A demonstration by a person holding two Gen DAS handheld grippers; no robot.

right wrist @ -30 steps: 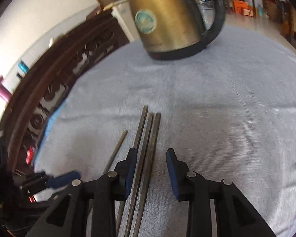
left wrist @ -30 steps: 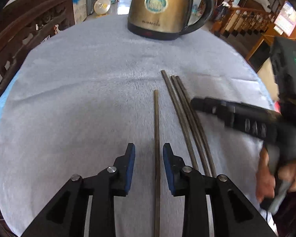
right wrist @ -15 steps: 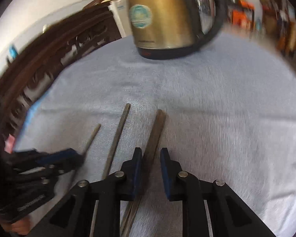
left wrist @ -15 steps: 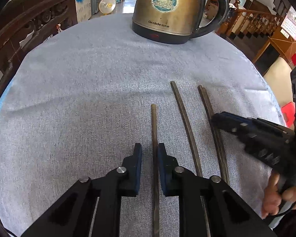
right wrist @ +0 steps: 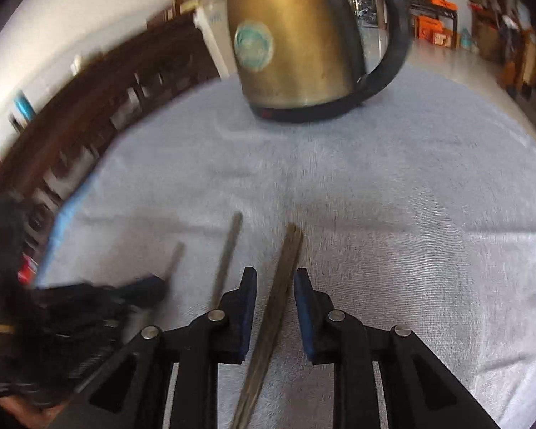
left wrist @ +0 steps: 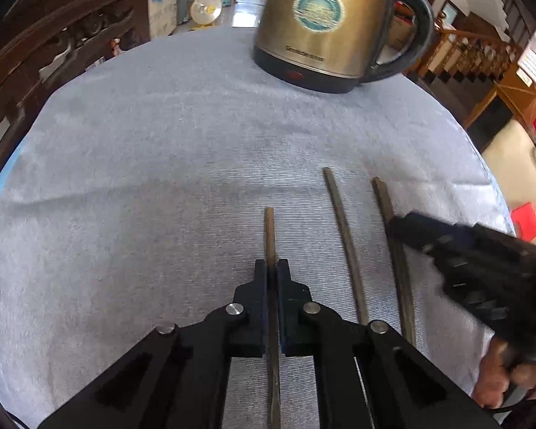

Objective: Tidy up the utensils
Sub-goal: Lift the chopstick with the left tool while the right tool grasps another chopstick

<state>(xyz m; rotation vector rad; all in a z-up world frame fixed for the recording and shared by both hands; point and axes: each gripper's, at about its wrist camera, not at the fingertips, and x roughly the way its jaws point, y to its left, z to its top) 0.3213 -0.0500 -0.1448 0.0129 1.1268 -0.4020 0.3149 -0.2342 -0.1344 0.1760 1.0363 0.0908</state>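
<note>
where the grey cloth (left wrist: 160, 186) covers the table, the following are listed. item: left gripper (left wrist: 272, 268), fingers together and clamped on one dark chopstick (left wrist: 269, 228), whose far end sticks out past the fingertips toward the table's far edge. item: second chopstick (left wrist: 343, 236), lying free on the cloth just to the right of the held one, roughly parallel. item: third chopstick (left wrist: 393, 250), further toward the table's right edge, crossed by the right gripper (right wrist: 275, 279); in the right wrist view its fingers stand apart, one on each side of this stick (right wrist: 278, 286), neither pad clearly touching it; that view is blurred. item: brass-coloured electric kettle (left wrist: 325, 25), upright on its black base at the table's far edge, handle to the right. item: dark carved wooden chair (left wrist: 53, 53), beyond the table's left edge.
</note>
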